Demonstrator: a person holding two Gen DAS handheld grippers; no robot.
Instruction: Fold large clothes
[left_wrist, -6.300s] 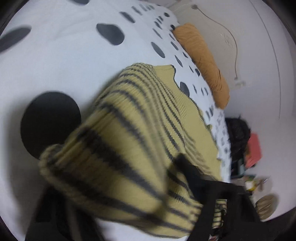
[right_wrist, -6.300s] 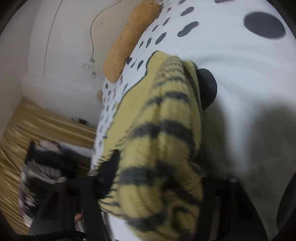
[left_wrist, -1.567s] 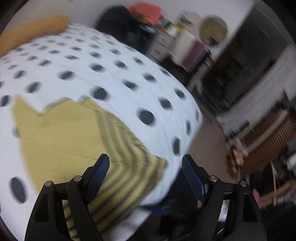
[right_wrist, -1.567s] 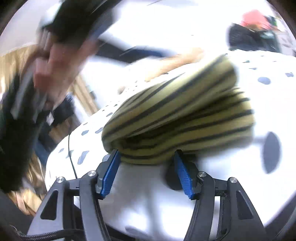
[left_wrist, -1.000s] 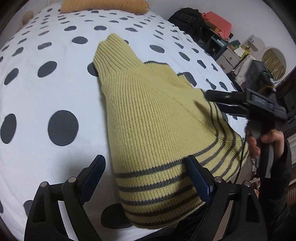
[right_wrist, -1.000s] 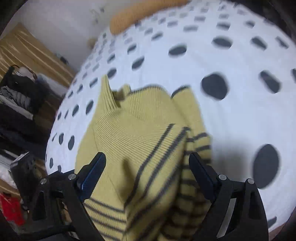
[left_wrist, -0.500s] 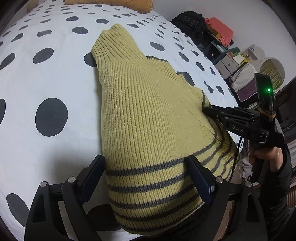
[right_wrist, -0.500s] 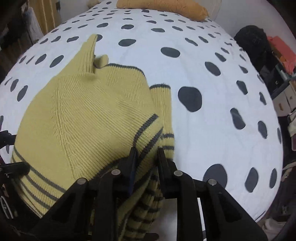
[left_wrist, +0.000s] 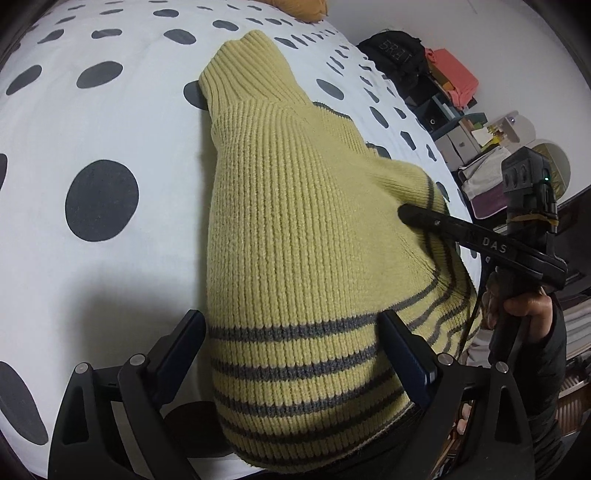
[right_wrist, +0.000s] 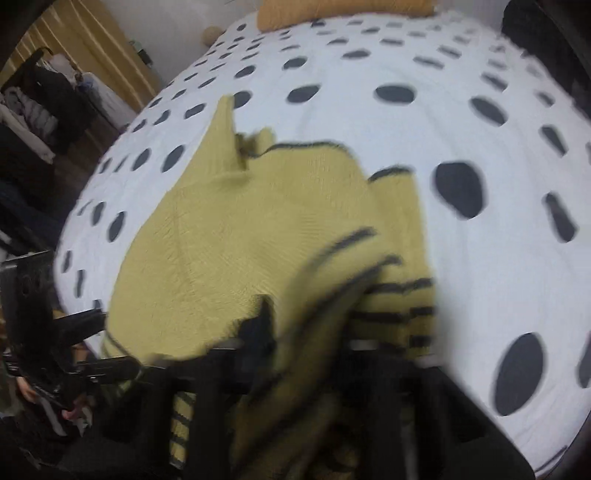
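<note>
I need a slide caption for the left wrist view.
Open left gripper straddles the striped yellow sweater on a polka-dot bedsheet.

Left gripper (left_wrist: 291, 354) sat at frame bottom, fingers (left_wrist: 404, 358) spread wide apart. Right gripper (right_wrist: 306, 332) was clamped shut, fingers close together, blurred. Seen from the left wrist, right hand (left_wrist: 517, 314) gripped its handle at right edge, fingers pointing left.
</note>
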